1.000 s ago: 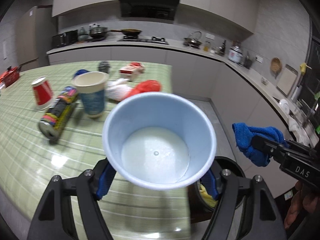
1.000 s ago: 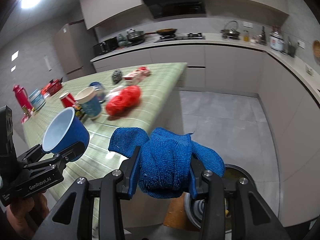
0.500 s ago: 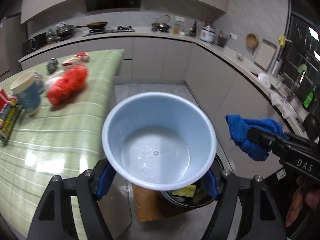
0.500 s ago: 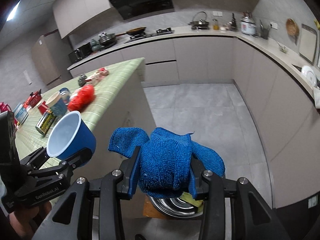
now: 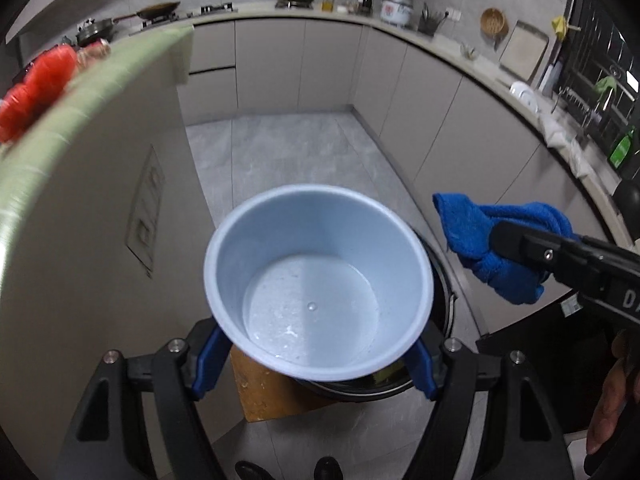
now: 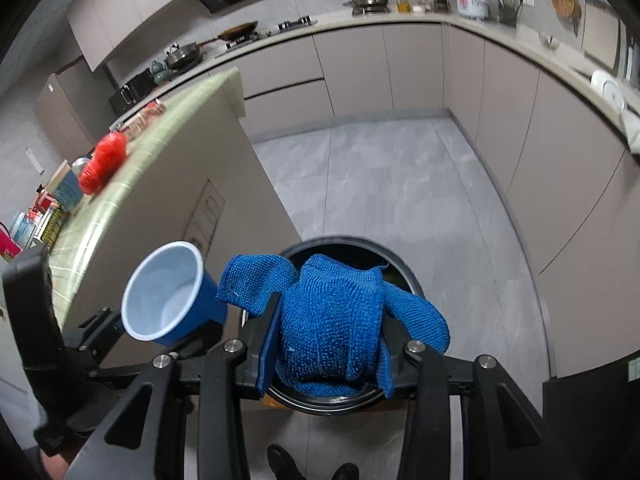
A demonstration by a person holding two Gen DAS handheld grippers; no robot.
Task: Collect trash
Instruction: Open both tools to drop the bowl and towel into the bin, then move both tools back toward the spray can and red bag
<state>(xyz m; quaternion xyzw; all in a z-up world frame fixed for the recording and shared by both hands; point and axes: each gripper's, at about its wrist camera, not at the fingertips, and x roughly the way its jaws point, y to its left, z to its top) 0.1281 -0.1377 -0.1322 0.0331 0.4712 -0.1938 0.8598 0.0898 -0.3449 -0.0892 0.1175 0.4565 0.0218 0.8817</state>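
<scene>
My left gripper is shut on a blue paper cup with a pale inside, held upright over the black round trash bin on the floor. The cup also shows in the right wrist view. My right gripper is shut on a bunched blue cloth, held directly above the bin. In the left wrist view the cloth hangs to the right of the cup. Yellow scraps lie inside the bin, mostly hidden.
The green-topped island stands to the left, carrying a red mesh bag, a blue-patterned cup and other litter. Grey floor lies ahead, ringed by counters and cabinets. A wooden board lies under the bin.
Both grippers have swung away from the island top and down toward the floor. The bin now sits right below the cup and the cloth. Both grips are unchanged.
</scene>
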